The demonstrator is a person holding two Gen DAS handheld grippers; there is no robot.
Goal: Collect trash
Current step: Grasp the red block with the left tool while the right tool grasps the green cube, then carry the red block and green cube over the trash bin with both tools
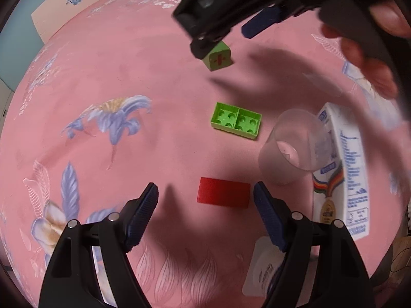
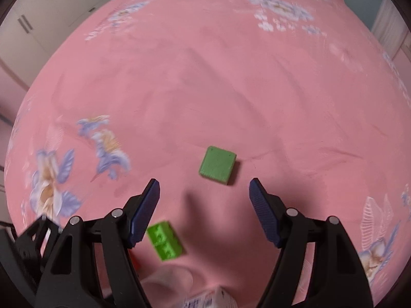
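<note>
On the pink flowered cloth (image 1: 143, 59) lie a clear plastic cup (image 1: 292, 143) on its side, a white milk carton (image 1: 341, 172), a foil yoghurt lid (image 1: 264, 269), a red flat block (image 1: 223, 192), a green stud brick (image 1: 237, 120) and a green cube (image 1: 219, 56). My left gripper (image 1: 205, 215) is open just before the red block. My right gripper (image 2: 204, 213) is open and empty above the green cube (image 2: 217, 164); the green brick (image 2: 165, 241) lies by its left finger. The right gripper's body (image 1: 231, 5) shows in the left wrist view.
The person's hand (image 1: 372, 59) holds the right gripper at the upper right. White cupboards (image 2: 38, 25) stand beyond the cloth's far left edge. The carton's top (image 2: 213, 299) and the cup's rim (image 2: 169, 279) show at the bottom of the right wrist view.
</note>
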